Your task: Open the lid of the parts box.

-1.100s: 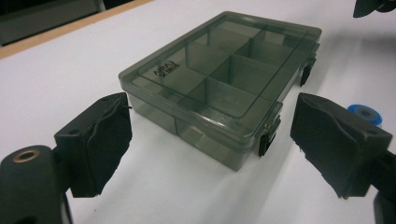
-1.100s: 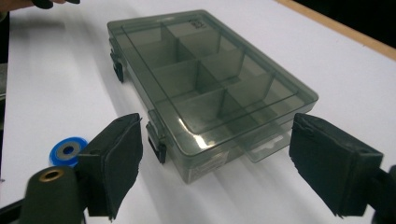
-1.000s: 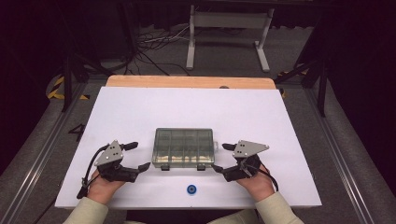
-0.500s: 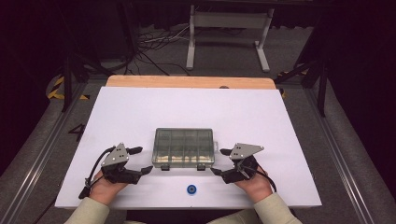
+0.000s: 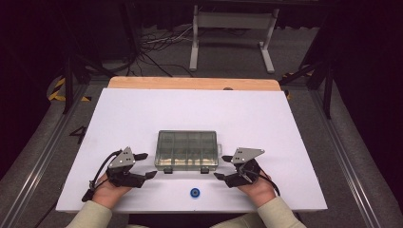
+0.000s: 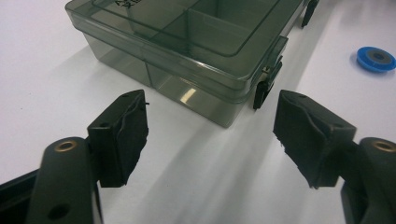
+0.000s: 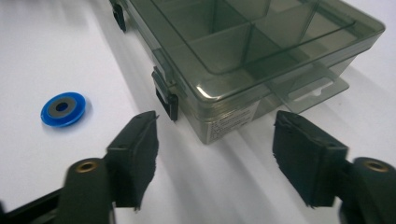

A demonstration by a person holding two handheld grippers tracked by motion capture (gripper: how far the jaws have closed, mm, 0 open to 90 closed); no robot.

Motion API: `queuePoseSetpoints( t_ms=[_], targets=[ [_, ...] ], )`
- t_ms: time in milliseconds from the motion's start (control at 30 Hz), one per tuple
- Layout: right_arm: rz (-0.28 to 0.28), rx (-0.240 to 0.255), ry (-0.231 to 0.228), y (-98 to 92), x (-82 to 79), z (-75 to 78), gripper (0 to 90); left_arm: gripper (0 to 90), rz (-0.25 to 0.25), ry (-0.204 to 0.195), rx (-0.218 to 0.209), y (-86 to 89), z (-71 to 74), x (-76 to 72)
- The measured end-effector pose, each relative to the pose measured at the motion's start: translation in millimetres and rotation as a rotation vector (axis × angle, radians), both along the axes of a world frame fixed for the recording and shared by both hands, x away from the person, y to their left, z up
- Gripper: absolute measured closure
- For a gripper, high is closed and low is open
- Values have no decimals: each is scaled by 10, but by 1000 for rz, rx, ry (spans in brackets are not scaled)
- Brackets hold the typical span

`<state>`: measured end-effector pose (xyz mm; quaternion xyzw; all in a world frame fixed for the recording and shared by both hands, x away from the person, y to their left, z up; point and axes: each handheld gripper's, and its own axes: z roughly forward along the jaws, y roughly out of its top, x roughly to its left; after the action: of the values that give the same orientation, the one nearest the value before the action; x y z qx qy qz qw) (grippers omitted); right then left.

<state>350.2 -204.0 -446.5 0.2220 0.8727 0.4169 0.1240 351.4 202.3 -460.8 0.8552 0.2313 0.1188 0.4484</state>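
Note:
A smoky clear compartment box (image 5: 187,150) lies with its lid down on the white table (image 5: 199,114), two black latches on its near side. My left gripper (image 5: 147,165) sits just left of the box's near left corner, open, nothing between its jaws. In the left gripper view the box corner (image 6: 187,42) and a latch (image 6: 266,86) lie a little ahead of the left gripper (image 6: 210,135). My right gripper (image 5: 222,167) is open at the near right corner. The right gripper (image 7: 215,156) faces that corner of the box (image 7: 261,51) and a latch (image 7: 166,93).
A small blue disc (image 5: 194,193) with a grey centre lies near the table's front edge between the two hands, also seen as the disc (image 6: 376,58) and the disc (image 7: 63,108). A wooden strip (image 5: 190,83) borders the far edge. A metal stand (image 5: 228,28) and cables sit on the floor beyond.
Both grippers have slid a little toward the front edge and inward toward the box's near corners. Both have stayed open, and the box and disc have not moved.

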Motion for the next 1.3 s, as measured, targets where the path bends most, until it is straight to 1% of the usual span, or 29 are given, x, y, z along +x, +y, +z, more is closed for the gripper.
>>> queuePoseSetpoints(
  t_ms=[33, 133, 233, 267, 400, 500, 633, 933, 1067, 1200, 1300],
  targets=[
    [0, 0, 0, 0, 0, 0, 353, 275, 1, 2, -3, -2, 0, -2],
    [3, 9, -10, -12, -11, 21, 468, 343, -3, 2, -5, -9, 1, -5],
    [4, -2, -15, -15, -18, 23, 538, 422, -13, 4, -7, -16, 5, -10],
    [4, -5, -15, -16, -19, 23, 570, 450, -15, 5, -3, -17, 6, -13],
    [12, -11, -13, -16, -23, 22, 646, 526, -19, 12, 15, -19, -1, -3],
    [14, -14, -8, -13, -22, 18, 675, 567, -13, 30, 21, -29, -7, -6],
    [21, -16, -2, -7, -19, 6, 718, 633, -26, 16, 25, -33, 6, -16],
    [20, -6, 6, -15, -16, 5, 759, 739, -49, 18, 32, -57, 2, -28],
    [21, -3, 7, -17, -14, 4, 762, 749, -54, 20, 33, -59, 1, -28],
    [20, -2, 7, -20, -13, 5, 768, 758, -56, 9, 39, -56, 5, -30],
    [22, 0, 9, -18, -16, 5, 773, 763, -51, 8, 39, -54, 6, -28]
  ],
)
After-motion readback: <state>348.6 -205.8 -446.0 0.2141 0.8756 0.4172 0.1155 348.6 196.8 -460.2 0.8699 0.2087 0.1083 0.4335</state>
